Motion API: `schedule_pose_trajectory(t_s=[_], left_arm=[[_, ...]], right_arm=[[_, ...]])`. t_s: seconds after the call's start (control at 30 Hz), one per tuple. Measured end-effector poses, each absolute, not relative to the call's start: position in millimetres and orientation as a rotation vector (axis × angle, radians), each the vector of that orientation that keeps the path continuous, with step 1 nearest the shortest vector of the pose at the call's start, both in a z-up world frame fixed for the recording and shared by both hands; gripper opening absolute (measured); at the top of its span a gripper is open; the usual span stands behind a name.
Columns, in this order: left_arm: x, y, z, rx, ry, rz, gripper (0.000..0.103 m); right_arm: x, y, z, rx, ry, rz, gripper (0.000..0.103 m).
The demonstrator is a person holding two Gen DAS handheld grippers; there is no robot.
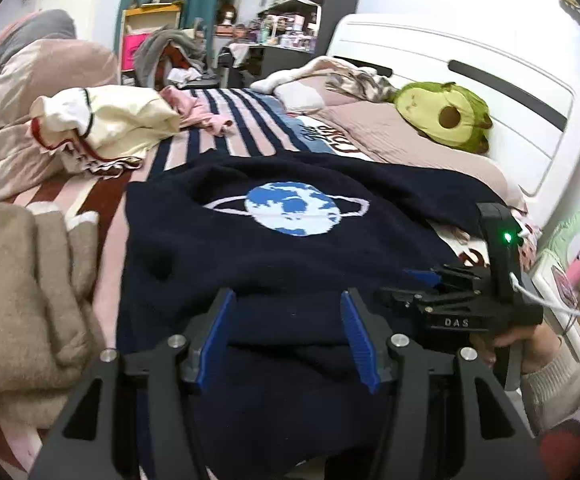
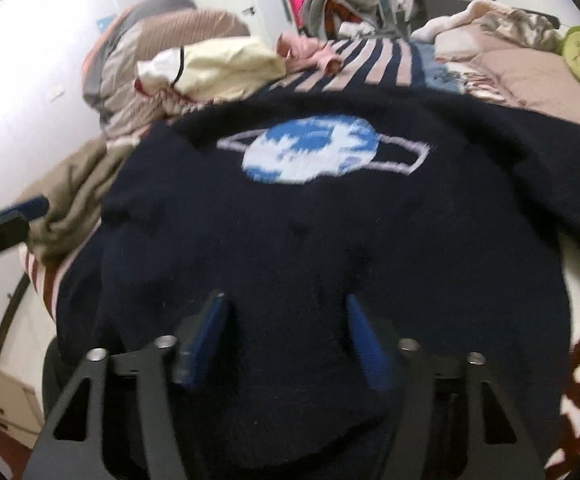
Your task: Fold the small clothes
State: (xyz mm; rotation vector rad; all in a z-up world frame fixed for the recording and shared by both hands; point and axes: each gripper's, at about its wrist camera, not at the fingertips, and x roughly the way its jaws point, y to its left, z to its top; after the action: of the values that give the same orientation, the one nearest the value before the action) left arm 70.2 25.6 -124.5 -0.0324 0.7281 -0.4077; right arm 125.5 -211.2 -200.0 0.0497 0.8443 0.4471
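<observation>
A navy sweater with a blue and white planet design lies spread on the bed; it also shows in the right wrist view. My left gripper is open just above the sweater's near hem, with nothing between its blue fingers. My right gripper is open over the sweater's lower part, empty. In the left wrist view the right gripper sits at the sweater's right edge, held by a hand. The left gripper's tip shows at the left edge of the right wrist view.
A striped blanket covers the bed. A tan garment lies left of the sweater. Cream and pink clothes are piled further back. A green avocado plush rests by the white headboard. Shelves stand beyond.
</observation>
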Motion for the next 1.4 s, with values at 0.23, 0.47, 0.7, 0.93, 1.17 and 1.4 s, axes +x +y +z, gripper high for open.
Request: schedule_pose_trajectory(t_s=[0.23, 0.47, 0.7, 0.93, 1.17, 1.4], left_arm=[[76.7, 15.3, -124.3, -0.038, 0.724, -0.406, 0.051], [84.3, -2.7, -118.2, -0.012, 0.730, -0.390, 0.053], [90.8, -22.8, -120.0, -0.015, 0.741, -0.360, 0.061], [96.3, -37.6, -117.9, 0.008, 0.741, -0.341, 0.061], [98.3, -48.0, -115.0, 0.019, 0.732, -0.345, 0.061], [96.6, -49.9, -113.9, 0.005, 0.720, -0.345, 0.061]], right_arm=[[115.9, -220.8, -189.0, 0.032, 0.815, 0.446, 0.025], [111.0, -223.0, -193.8, 0.079, 0.796, 0.552, 0.023], [119.5, -230.9, -206.5, 0.134, 0.817, 0.627, 0.013], [106.5, -256.5, -185.0, 0.224, 0.698, 0.628, 0.006], [99.5, -290.2, -171.0, 0.200, 0.643, 0.519, 0.006], [96.0, -321.9, -182.8, 0.239, 0.692, 0.444, 0.006]])
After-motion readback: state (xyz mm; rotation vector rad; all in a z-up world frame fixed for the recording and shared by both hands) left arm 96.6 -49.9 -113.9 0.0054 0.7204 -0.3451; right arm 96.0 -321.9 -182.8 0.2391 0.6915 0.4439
